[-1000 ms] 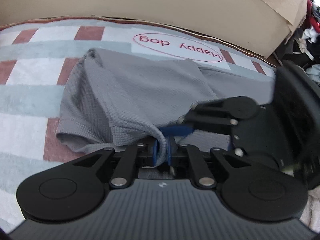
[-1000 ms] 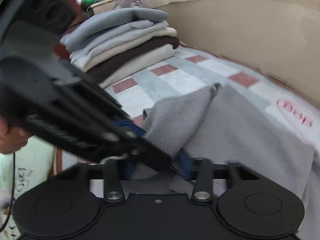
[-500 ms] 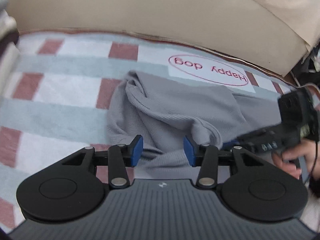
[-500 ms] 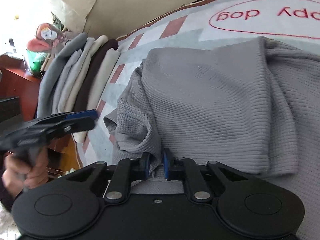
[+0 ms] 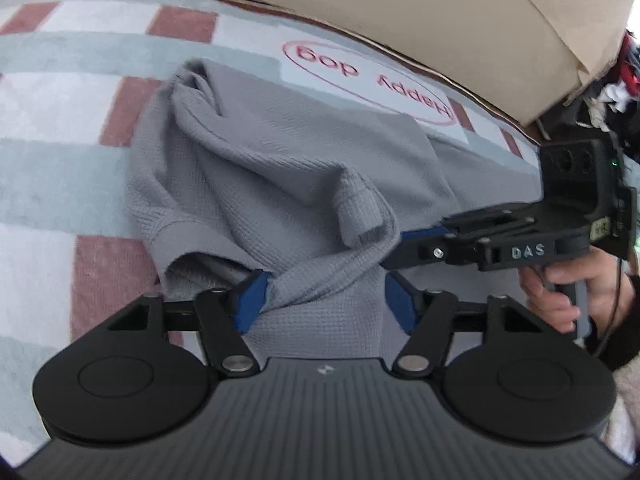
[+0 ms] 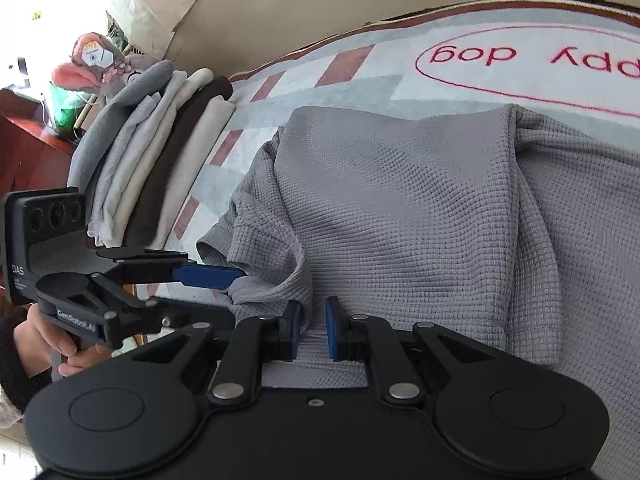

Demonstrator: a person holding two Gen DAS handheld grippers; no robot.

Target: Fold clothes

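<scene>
Cloth of the grey top [image 5: 280, 168] is soft and floppy, so my wide-spread left hand-held gripper [image 5: 324, 300] and nearly pressed-together right hand-held gripper [image 6: 312, 330] should pinch its thick hem.

A checked rug [image 5: 60, 184] in pale grey, white and dull red covers the surface, with a red oval stitched "Happy dog" [image 5: 372, 80] near its brown-trimmed far edge. Behind it rises a plain beige upholstered back [image 6: 320, 4]. In the right wrist view, a stuffed toy [image 6: 104, 64] sits by reddish wooden furniture [image 6: 36, 152], washed in bright daylight. In the left wrist view, dark clutter [image 5: 616, 96] crowds the right corner
</scene>
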